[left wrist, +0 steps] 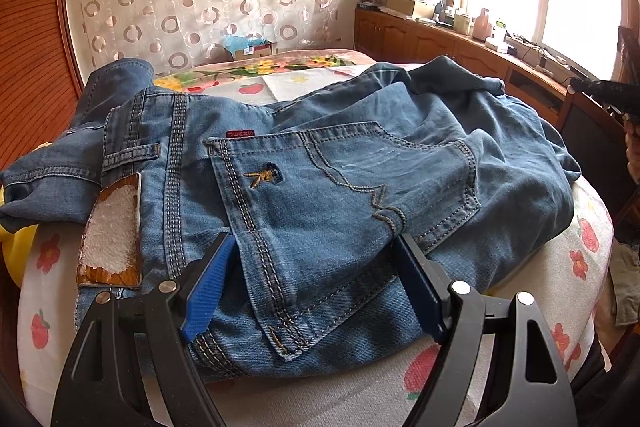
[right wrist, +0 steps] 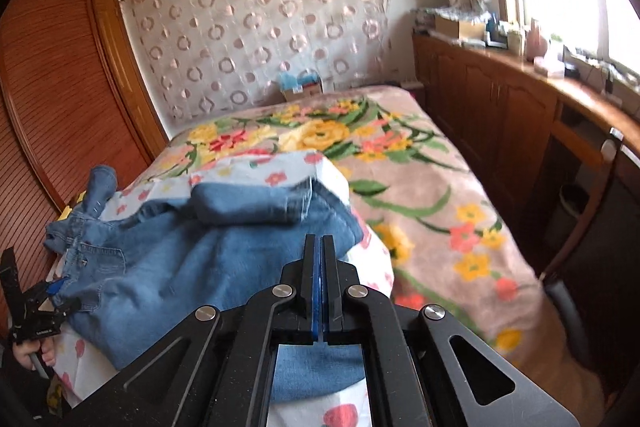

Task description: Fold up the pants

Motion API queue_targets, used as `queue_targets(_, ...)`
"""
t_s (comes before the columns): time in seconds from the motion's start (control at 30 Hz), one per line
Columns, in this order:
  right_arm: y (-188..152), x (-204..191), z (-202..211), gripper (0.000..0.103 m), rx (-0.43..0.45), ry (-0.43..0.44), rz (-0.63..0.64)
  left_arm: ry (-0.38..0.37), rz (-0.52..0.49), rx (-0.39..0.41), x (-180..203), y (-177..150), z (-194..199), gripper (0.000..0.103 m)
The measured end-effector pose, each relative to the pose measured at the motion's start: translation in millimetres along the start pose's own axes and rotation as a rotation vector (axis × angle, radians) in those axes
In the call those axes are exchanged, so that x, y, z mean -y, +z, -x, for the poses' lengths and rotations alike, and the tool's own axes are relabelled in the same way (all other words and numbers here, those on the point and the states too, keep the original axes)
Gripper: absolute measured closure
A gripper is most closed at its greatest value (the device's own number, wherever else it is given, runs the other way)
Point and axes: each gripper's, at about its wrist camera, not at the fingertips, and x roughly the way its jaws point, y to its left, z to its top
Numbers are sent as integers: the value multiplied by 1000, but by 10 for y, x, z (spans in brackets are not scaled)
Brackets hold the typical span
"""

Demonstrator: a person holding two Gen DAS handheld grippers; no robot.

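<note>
The blue pants [left wrist: 320, 163] lie in a crumpled heap on the near left part of the bed [right wrist: 440, 195], on a white flowery sheet [left wrist: 52, 267]. The left tool [left wrist: 316, 259] is wide, its blue fingers [left wrist: 208, 283] on each side of the back pocket [left wrist: 340, 179]. The right tool [right wrist: 320, 247] is pressed together with nothing in it, above the pants' near edge.

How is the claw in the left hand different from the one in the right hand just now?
The left claw stands wide open, its blue pads either side of the jeans at the back pocket; the right claw is shut, pads together, with no cloth visible between them. The left sits low at the waist end; the right is above the legs. Both are black with blue pads.
</note>
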Motion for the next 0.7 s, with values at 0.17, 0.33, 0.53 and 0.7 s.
queue_targets(0.17,80,-199,-292,66,-39,9,-8,1,-1,0,2,1,-3,22)
queue_targets(0.33,273,-428,-716,65,-121,6,-8,3,-2,-1,0,-3,1,22)
queue_targets(0.53,435,-472,-1001,93,-157,-20,-25,-1,3,1,5,-2,0,22)
queue_targets(0.7,599,-504,-638,98,-49,24,4,-1,3,2,11,-4,-3,22)
